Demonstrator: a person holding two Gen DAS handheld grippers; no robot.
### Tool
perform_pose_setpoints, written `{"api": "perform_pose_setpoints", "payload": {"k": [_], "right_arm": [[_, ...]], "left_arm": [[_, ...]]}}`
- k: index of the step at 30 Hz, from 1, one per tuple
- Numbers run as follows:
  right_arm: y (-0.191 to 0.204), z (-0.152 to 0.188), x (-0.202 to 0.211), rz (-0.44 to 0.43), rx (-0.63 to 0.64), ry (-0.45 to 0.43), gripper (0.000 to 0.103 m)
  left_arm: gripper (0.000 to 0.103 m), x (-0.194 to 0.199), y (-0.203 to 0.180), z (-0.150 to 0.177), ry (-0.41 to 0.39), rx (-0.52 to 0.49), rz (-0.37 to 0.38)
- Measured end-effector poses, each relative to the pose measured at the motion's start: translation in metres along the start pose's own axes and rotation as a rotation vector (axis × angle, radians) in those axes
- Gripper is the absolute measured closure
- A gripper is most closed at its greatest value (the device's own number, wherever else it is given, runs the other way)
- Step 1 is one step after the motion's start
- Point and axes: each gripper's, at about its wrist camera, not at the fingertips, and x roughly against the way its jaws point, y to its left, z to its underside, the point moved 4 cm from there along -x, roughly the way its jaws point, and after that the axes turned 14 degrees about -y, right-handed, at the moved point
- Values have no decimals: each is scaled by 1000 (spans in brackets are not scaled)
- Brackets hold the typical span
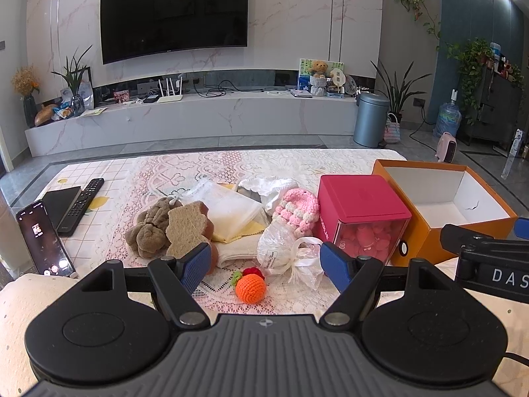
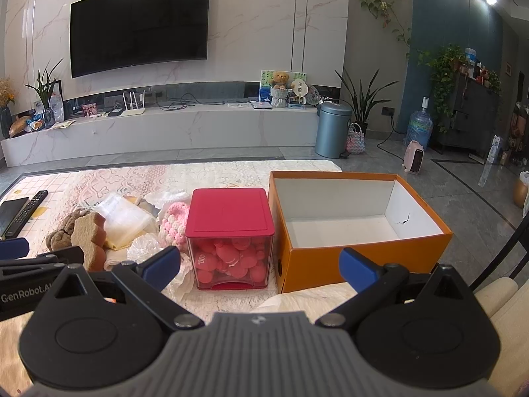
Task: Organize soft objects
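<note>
Right up close we have our left tongs (image 1: 266,266), blue pads spread wide with nothing between them, hovering short of the pile. Their left pad covers the lower edge of the tan sponge (image 1: 186,228), so we can't see how that sponge meets the cloth. Far left, a phone (image 1: 44,240) leans upright at the tabletop (image 1: 109,178) edge, screen too small to read, with a remote (image 1: 82,203) just behind it.

Moving along: a brown lumpy plush (image 1: 150,230) touches the sponge, and folded white and yellow cloths (image 1: 233,213) lie behind. A crinkled clear pouch (image 1: 284,253) with a white ribbon sits ahead of the tongs; its label is illegible. Nearer to us rests an orange crochet ball (image 1: 250,287), a red crochet piece half hidden behind it. A pink-and-white knitted item (image 1: 297,210) leans against the red-lidded box (image 2: 229,213), whose clear walls show pink rounded shapes we can't identify.

Over on the right, our right tongs (image 2: 261,268) are equally wide apart, gripping nothing. Beyond them the orange box (image 2: 363,258) stands lidless and white inside, just beside the red-lidded one, blocking any view of the tabletop behind it.
</note>
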Motion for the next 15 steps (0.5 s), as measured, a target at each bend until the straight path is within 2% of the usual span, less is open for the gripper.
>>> {"api": "perform_pose_setpoints", "payload": {"k": [15], "right_arm": [[0, 2, 0, 2, 3, 0, 3]], "left_arm": [[15, 1, 0, 0, 0, 2, 0]]}}
